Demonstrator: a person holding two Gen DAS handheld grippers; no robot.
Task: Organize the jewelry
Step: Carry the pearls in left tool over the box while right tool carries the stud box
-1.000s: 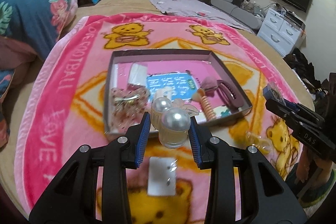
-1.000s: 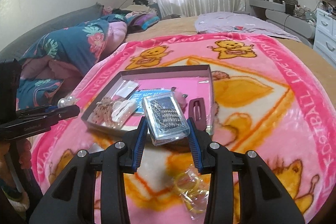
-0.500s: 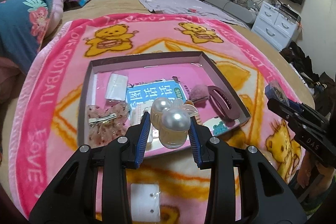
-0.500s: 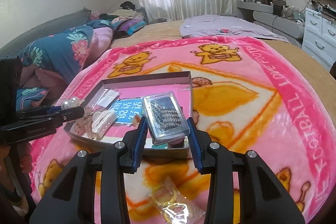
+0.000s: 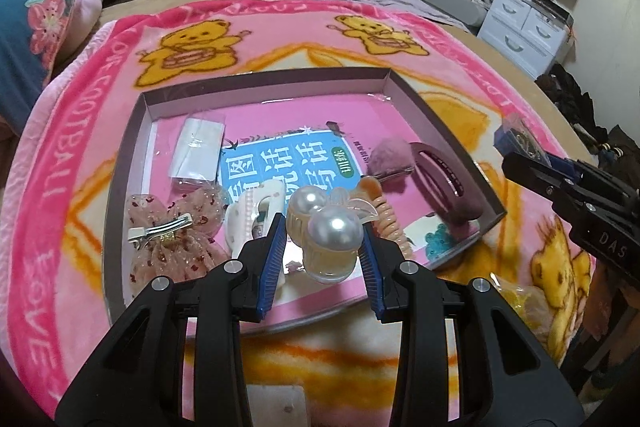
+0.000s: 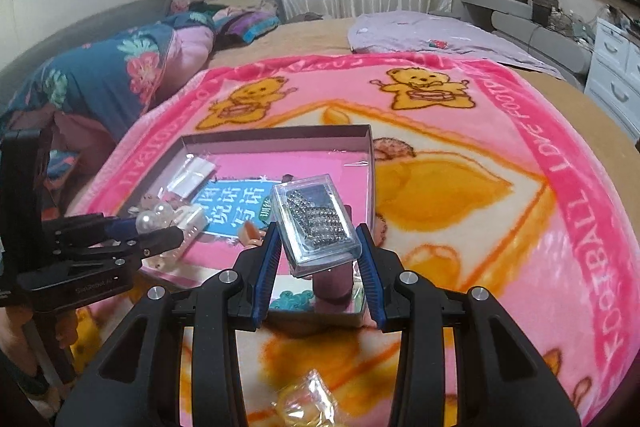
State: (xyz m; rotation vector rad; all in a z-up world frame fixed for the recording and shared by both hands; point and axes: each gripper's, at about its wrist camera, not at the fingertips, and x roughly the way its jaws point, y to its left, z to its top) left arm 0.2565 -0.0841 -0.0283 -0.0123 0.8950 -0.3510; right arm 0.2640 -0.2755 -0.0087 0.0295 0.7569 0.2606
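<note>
Now, nearest first:
Left gripper (image 5: 322, 241): its jaws stand narrow, clamped on the pearl hair clip (image 5: 326, 233), which sits upright between the blue pads with its two pearls on top.
Left load over the tray: the clip hangs just above the near edge of the tray (image 5: 436, 115), over the white claw clip (image 5: 256, 215) and beside the coiled hair tie (image 5: 390, 215).
Right gripper (image 6: 316, 247): its jaws stand partly closed on the clear case of rhinestone pins (image 6: 316, 223), held by its two long sides.
Case axis: the long axis runs away from the wrist, tilted so the far end is the higher one.
Right load over the tray: the case sits above the tray's near right corner, over the maroon hair clip (image 5: 444, 179) that lies against the right wall.
Which hand is nearer: judged from both views, each load is already over the tray's near part, the left one toward the middle and the right one at the right corner, so both drops lie below the pads.
Free floor: the barest pink floor lies farther in, past the blue card (image 5: 288, 167) toward the back wall; the near strip is crowded with the sheer bow clip (image 5: 176, 235) and the clips.
Left outside: a small yellow packet (image 6: 306, 401) and a white earring card (image 5: 278, 405) rest on the pink blanket (image 5: 72, 187), nearer to the wrists than the tray.
</note>
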